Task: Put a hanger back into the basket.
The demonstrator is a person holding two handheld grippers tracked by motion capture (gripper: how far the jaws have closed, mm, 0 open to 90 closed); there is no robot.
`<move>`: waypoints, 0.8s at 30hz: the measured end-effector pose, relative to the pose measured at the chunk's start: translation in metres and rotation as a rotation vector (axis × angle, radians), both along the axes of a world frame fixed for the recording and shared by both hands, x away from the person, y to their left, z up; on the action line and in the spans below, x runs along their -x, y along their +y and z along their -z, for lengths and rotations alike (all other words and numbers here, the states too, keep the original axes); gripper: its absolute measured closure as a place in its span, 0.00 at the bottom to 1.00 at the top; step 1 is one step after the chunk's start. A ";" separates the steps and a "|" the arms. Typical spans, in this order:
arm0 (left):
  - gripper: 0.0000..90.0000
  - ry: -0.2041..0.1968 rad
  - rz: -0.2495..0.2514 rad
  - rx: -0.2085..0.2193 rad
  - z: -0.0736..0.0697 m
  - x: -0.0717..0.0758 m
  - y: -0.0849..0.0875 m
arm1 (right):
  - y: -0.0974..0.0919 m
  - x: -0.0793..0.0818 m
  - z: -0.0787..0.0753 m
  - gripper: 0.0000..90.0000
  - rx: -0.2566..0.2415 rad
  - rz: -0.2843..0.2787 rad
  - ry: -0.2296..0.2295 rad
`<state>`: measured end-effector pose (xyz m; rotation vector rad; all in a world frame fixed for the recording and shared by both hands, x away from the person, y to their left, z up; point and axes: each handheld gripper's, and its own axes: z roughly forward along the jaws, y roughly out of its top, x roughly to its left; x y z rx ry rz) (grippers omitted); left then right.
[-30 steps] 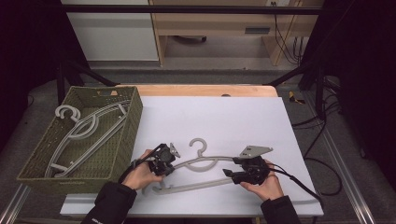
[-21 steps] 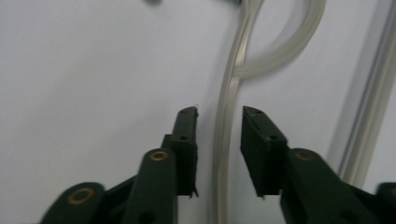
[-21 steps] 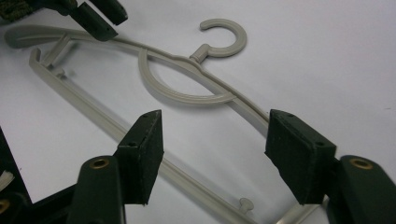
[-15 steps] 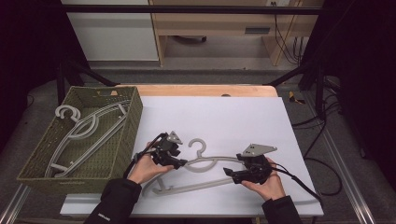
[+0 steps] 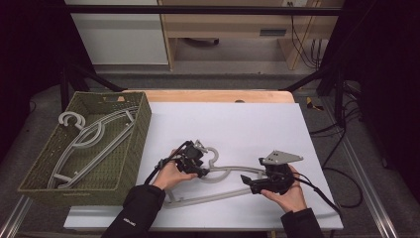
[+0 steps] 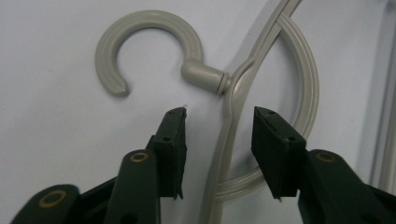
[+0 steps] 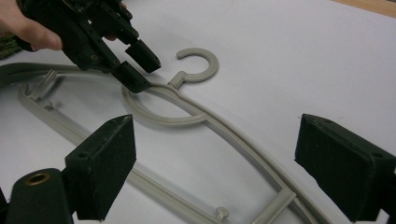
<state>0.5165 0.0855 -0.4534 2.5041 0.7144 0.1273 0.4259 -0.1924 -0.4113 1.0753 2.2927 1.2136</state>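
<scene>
— Two claws sit over one grey hanger (image 5: 218, 183) lying flat on the desk (image 5: 247, 124), near its front edge. Which one has it?

— Neither. The left claw (image 6: 219, 116) has just been closing, its jaws straddling the hanger's neck below the hook (image 6: 149, 46) without pressing on it. The right claw (image 7: 215, 154) has just been opening and stands wide above the right shoulder, holding nothing.

— Risk?

— I'd say the thin neck could slip or twist out of a one-sided pinch, and the far arm may drag.

— Room?

— Open desk behind; the basket (image 5: 141, 129) on the left already holds hangers (image 5: 94, 141), so its wall could catch the hook.
</scene>
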 end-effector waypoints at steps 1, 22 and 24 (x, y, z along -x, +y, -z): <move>0.65 -0.003 0.001 -0.014 0.001 0.000 -0.001 | 0.000 0.000 0.000 0.14 0.000 0.000 0.001; 0.92 0.035 0.083 -0.124 -0.004 0.016 -0.007 | -0.005 0.000 -0.003 0.14 0.003 0.012 0.001; 0.92 0.034 0.076 -0.122 -0.004 0.019 -0.006 | -0.005 0.001 -0.004 0.14 0.000 0.010 0.000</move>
